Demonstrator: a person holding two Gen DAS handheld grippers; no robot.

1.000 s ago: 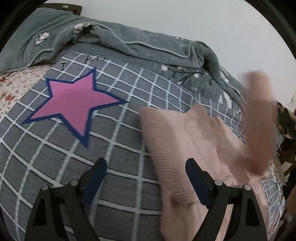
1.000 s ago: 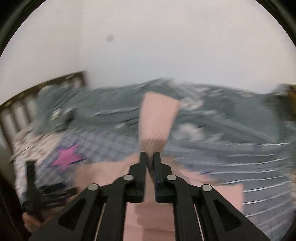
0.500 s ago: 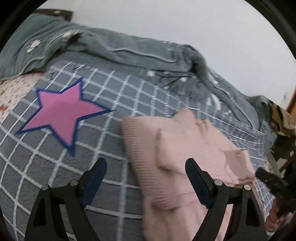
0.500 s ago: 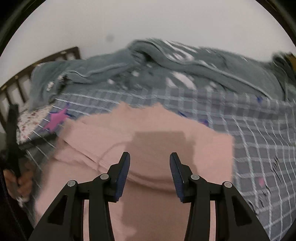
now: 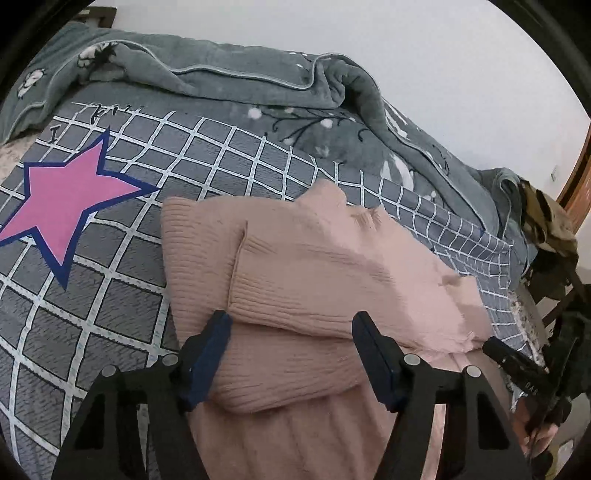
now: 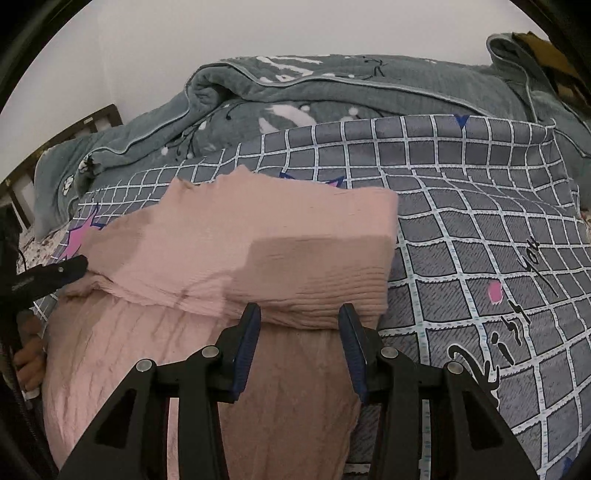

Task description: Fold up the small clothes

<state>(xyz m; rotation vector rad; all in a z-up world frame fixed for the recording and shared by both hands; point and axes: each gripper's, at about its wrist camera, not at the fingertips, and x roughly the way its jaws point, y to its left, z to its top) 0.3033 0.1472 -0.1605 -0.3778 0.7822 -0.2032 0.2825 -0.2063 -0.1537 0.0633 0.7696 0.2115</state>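
From the left wrist, the left gripper (image 5: 291, 354) hangs low over a pink sweater (image 5: 332, 266). Its jaws are closing, with a ribbed sleeve fold of the sweater lying between them, and the pads do not yet press on the knit. The sweater lies on a grey checked cover (image 5: 110, 295) that carries a big pink star (image 5: 62, 199) at the far left. Beyond the cover a grey-green blanket (image 5: 258, 85) is heaped along a plain white wall (image 5: 406, 48). At the right edge the right gripper (image 5: 517, 365) shows as a dark bar, next to a chair (image 5: 554, 288) with camouflage cloth on it.

From the right wrist, the right gripper (image 6: 299, 343) stands released, jaws apart, either side of the near edge of the sweater's (image 6: 258, 240) folded top layer, not pinching it. The sweater covers the left and middle of the cover (image 6: 480, 221), whose right part bears black script and a small pink dot. The blanket (image 6: 332, 92) runs along the far side under the wall (image 6: 221, 33). A dark wooden headboard (image 6: 92, 122) shows at the far left. The left gripper (image 6: 51, 277) reaches in from the left, a hand (image 6: 29, 354) below it.
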